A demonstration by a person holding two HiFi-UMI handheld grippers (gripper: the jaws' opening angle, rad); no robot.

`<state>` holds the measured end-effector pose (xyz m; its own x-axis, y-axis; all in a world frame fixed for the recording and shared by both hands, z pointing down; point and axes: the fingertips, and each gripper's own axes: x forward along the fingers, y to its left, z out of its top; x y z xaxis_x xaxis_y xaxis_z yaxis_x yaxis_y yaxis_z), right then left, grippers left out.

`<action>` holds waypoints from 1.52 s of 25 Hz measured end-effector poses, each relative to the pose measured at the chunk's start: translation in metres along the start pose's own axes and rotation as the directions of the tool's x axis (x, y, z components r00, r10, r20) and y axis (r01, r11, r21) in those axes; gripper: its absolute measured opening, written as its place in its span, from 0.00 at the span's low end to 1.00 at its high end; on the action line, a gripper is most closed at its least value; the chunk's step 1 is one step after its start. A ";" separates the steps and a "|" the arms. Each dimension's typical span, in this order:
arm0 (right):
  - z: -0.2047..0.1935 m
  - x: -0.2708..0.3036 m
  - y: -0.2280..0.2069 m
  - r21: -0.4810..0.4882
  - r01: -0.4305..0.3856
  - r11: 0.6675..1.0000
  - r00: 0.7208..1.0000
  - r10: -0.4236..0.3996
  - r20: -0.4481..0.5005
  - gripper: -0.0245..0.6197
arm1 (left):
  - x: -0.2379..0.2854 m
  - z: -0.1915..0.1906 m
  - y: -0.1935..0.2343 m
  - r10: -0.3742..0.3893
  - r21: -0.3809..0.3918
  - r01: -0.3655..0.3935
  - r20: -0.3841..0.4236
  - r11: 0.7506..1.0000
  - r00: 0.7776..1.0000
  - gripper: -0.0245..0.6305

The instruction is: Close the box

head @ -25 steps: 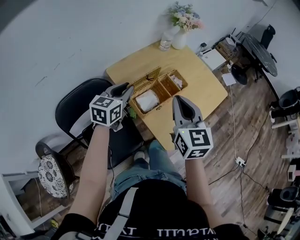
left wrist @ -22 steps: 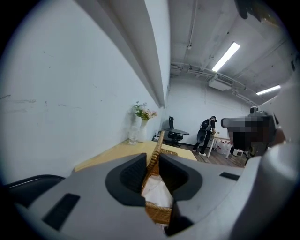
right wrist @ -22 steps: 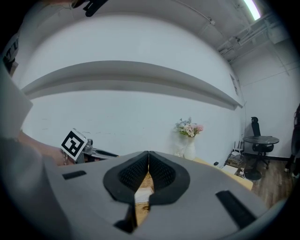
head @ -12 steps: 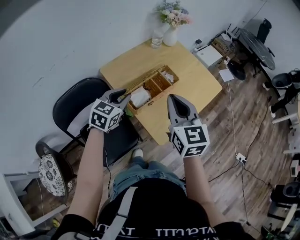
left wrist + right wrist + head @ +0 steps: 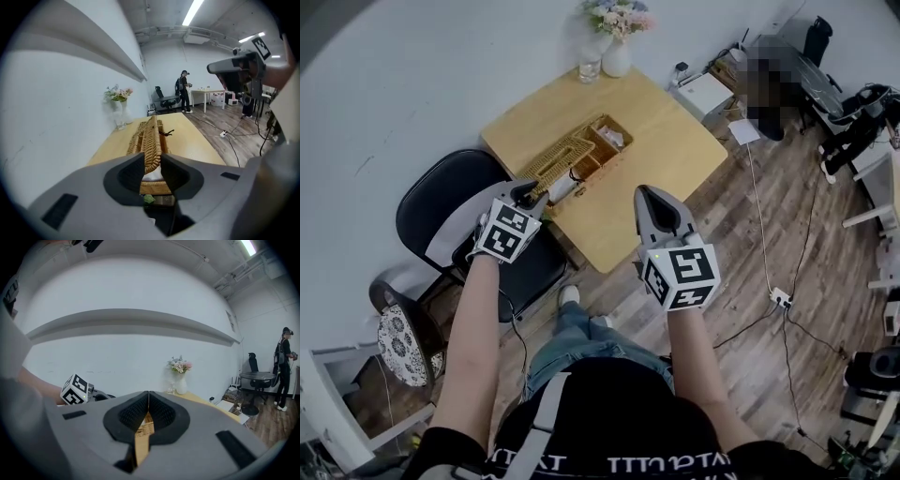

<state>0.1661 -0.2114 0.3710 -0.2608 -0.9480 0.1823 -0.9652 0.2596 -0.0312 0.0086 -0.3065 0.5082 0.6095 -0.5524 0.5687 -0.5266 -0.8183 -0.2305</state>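
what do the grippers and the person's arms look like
Both the left gripper and right gripper are grey moulded shells with black ribbed pads inside the jaws, each carrying a white cube printed with black square markers. The forearms are bare; the person wears a black short-sleeved top with white lettering.

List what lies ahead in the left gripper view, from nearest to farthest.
wicker box → vase of flowers → standing person
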 end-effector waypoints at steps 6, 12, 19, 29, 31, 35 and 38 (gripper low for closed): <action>-0.009 -0.014 0.000 -0.010 -0.011 1.000 1.000 0.011 -0.021 0.06 | 0.012 -0.013 -0.019 0.004 0.071 0.001 -0.071 0.997 0.997 0.21; -0.014 -0.019 0.001 -0.013 -0.016 1.000 1.000 0.015 -0.026 0.06 | 0.022 -0.026 -0.031 -0.006 0.117 0.022 -0.142 0.993 0.990 0.22; -0.012 -0.010 0.001 -0.022 -0.023 0.999 0.999 0.022 -0.029 0.06 | 0.036 -0.043 -0.040 -0.011 0.188 0.055 -0.227 0.981 0.974 0.23; 0.000 0.016 0.004 -0.033 -0.042 0.999 0.999 0.042 -0.013 0.06 | 0.036 -0.041 -0.043 -0.105 0.038 0.114 -0.184 0.993 0.977 0.28; 0.004 0.023 0.004 -0.035 -0.045 0.998 0.999 0.045 -0.004 0.06 | 0.035 -0.039 -0.044 -0.137 -0.013 0.137 -0.172 0.990 0.976 0.31; 0.015 0.039 0.004 -0.043 -0.048 0.998 0.999 0.049 0.015 0.06 | 0.031 -0.028 -0.040 -0.157 -0.064 0.150 -0.126 0.987 0.980 0.34; 0.022 0.050 0.001 -0.039 -0.047 0.998 0.999 0.048 0.026 0.06 | 0.024 -0.011 -0.031 -0.142 -0.103 0.135 -0.067 0.986 0.988 0.34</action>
<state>0.1519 -0.2621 0.3588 -0.3072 -0.9389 0.1550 -0.9505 0.3107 -0.0016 0.0333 -0.2923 0.5379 0.6369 -0.4188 0.6473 -0.4982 -0.8643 -0.0690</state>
